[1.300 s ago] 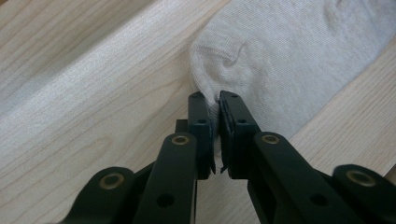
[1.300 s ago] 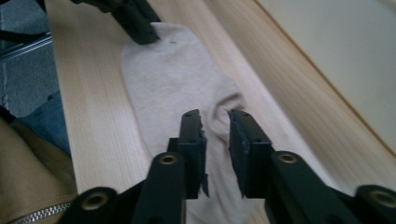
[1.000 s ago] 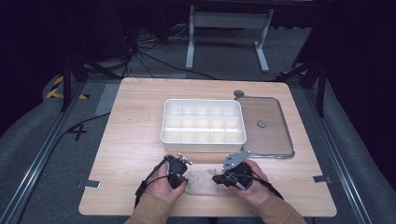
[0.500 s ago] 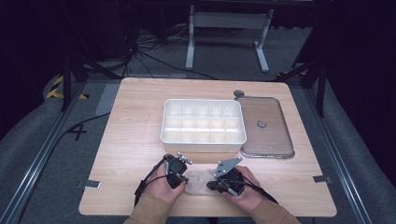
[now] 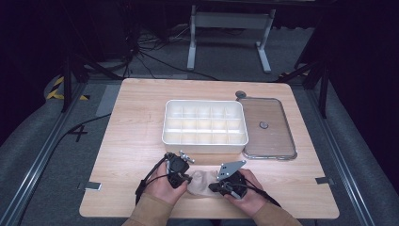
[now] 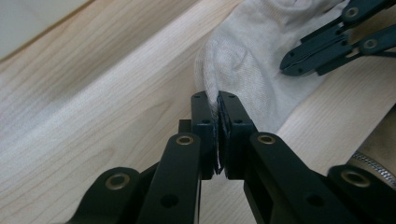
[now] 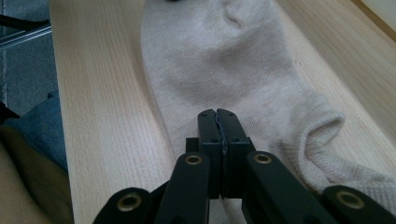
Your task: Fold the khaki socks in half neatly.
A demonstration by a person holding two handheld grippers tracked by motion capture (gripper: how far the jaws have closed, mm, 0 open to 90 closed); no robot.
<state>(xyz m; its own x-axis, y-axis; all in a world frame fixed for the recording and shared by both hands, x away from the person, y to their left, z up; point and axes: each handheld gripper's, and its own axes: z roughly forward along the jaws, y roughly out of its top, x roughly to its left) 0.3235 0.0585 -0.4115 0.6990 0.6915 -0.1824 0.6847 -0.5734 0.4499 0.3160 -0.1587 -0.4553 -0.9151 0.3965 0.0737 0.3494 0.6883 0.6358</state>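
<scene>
Between hands: sock (image 5: 200,182) partly hidden | both claws pinch it

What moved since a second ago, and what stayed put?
The right gripper slid a little toward the left gripper, both still pinching the sock, which bunched slightly. The left gripper, the white divided box and the clear lid stayed put.
</scene>
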